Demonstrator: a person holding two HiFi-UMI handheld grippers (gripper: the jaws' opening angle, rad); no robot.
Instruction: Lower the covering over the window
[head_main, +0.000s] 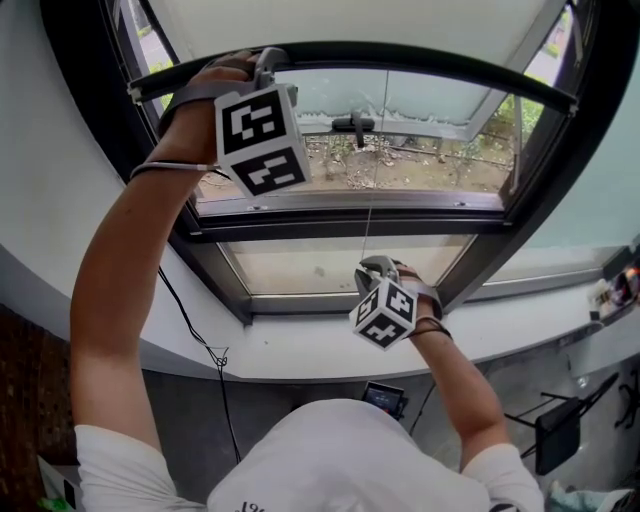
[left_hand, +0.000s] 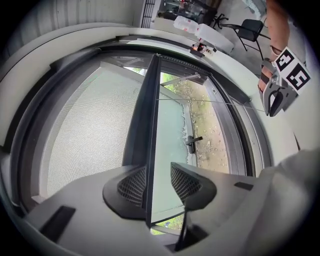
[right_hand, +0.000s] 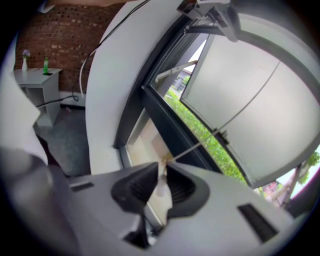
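Both are placed: your right gripper (right_hand: 162, 172) pinches the pull cord (right_hand: 191, 145) running straight up to the blind's crosswise bottom rail (left_hand: 142, 140), which your left gripper (left_hand: 159, 184) straddles half-open, unclamped, so pull downward.

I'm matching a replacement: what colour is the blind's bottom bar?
Black; the bottom bar shows best in the head view.

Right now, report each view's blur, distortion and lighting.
Head view: sharp, daylit, window frame bowed by the lens. Left gripper view: heavy fisheye, dark corners, blind's bottom bar crisp. Right gripper view: soft throughout, cord blurred between the jaws, blind fabric bright.
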